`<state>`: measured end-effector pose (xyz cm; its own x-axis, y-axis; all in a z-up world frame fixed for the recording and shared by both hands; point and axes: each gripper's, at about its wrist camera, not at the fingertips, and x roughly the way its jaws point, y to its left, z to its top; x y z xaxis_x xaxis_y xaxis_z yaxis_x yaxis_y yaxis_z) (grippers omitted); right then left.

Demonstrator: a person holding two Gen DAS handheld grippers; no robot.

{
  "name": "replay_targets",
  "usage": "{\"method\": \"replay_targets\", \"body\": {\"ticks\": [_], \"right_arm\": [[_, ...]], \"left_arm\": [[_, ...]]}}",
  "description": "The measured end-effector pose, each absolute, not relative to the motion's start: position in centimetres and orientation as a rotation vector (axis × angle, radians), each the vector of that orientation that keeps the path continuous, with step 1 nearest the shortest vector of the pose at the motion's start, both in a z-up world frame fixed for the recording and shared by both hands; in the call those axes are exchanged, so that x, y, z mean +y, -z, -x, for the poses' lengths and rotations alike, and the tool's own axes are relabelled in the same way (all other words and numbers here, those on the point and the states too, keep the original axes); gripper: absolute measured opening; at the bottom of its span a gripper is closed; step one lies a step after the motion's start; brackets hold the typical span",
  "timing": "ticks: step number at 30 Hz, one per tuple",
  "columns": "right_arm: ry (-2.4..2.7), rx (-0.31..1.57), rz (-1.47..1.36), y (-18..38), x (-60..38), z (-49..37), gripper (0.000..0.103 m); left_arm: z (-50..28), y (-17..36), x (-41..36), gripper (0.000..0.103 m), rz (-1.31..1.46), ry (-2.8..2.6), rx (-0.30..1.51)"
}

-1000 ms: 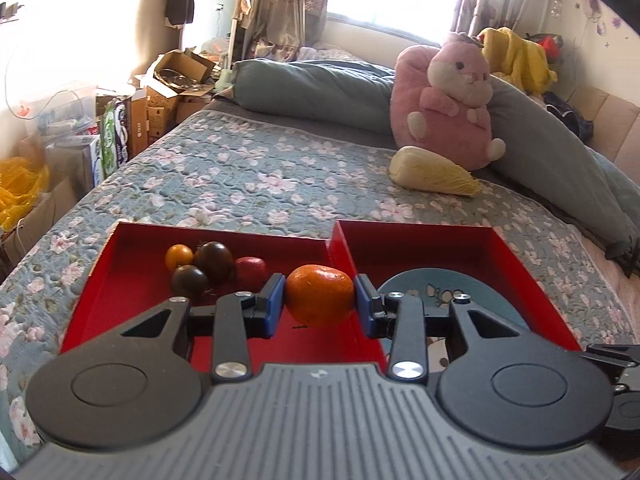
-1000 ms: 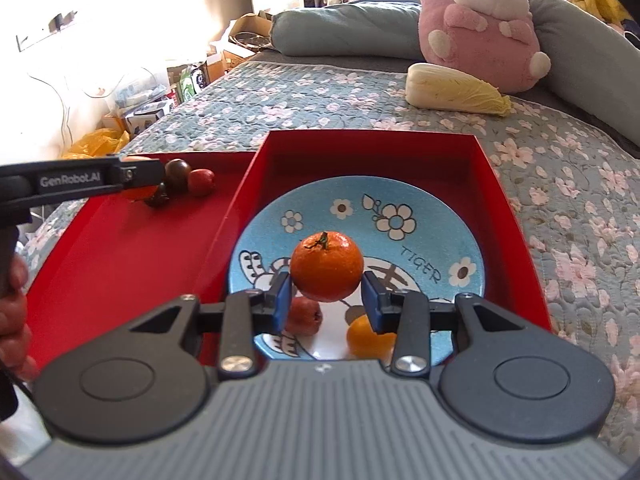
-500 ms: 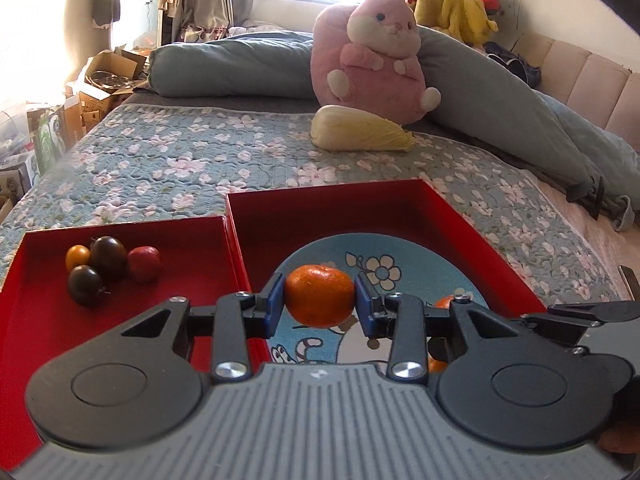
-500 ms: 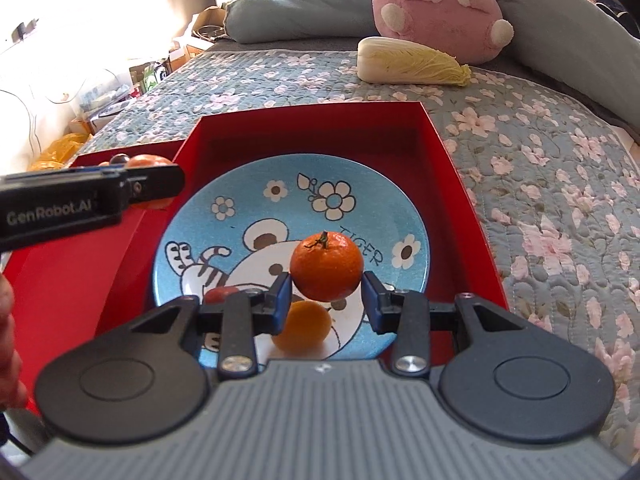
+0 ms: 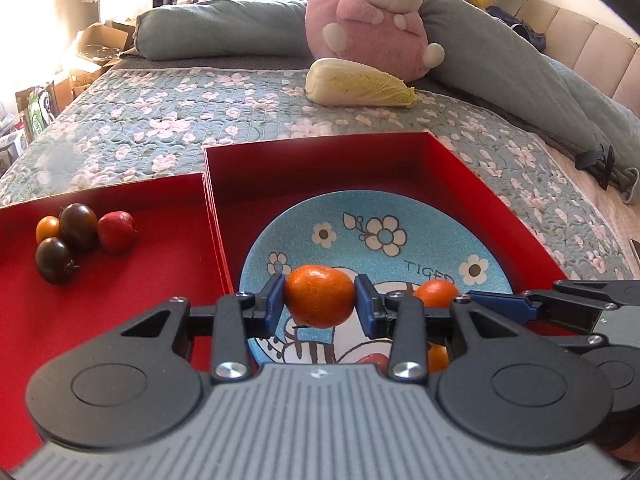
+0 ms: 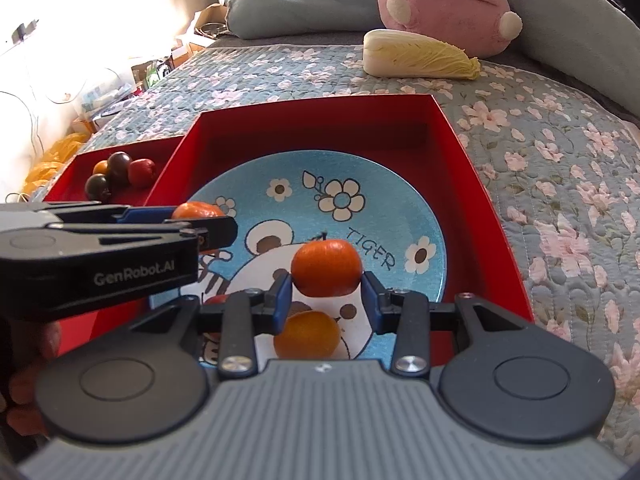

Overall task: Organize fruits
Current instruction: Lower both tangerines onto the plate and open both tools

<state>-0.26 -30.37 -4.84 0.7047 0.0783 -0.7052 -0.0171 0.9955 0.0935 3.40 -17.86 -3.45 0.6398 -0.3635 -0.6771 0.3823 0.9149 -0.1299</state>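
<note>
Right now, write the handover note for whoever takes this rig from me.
Left tool: shut on a tangerine, above the blue tiger plate.
Right tool: shut on a second tangerine, over the same plate.
Done: one orange fruit and a small red one lie on the plate in the right red box.
Left: set down both tangerines, then fetch the four small tomatoes from the left red tray.

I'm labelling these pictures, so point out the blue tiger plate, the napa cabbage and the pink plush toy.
blue tiger plate [image 6: 400,184]: right wrist view, bare rim at its far side.
napa cabbage [image 5: 356,83]: left wrist view, middle of the leaves.
pink plush toy [image 5: 368,28]: left wrist view, its belly.
</note>
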Motion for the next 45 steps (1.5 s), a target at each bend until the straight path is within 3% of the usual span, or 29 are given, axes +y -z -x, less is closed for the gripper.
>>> {"method": "replay_targets", "body": {"ticks": [22, 26, 39, 45], "right_arm": [[-0.061, 0.758, -0.091, 4.8, -30.3, 0.3, 0.039], [-0.057, 0.745, -0.096, 4.6, -30.3, 0.4, 0.040], [-0.047, 0.728, -0.109, 3.8, -30.3, 0.6, 0.040], [-0.043, 0.714, -0.105, 3.2, -30.2, 0.9, 0.046]], "left_arm": [[-3.4, 3.5, -18.4, 0.044, -0.026, 0.428, 0.766], [-3.1, 3.0, -18.0, 0.056, -0.013, 0.425, 0.742], [-2.1, 1.3, -17.1, 0.056, 0.012, 0.456, 0.704], [-1.3, 0.3, -16.2, 0.056, 0.004, 0.463, 0.683]]}}
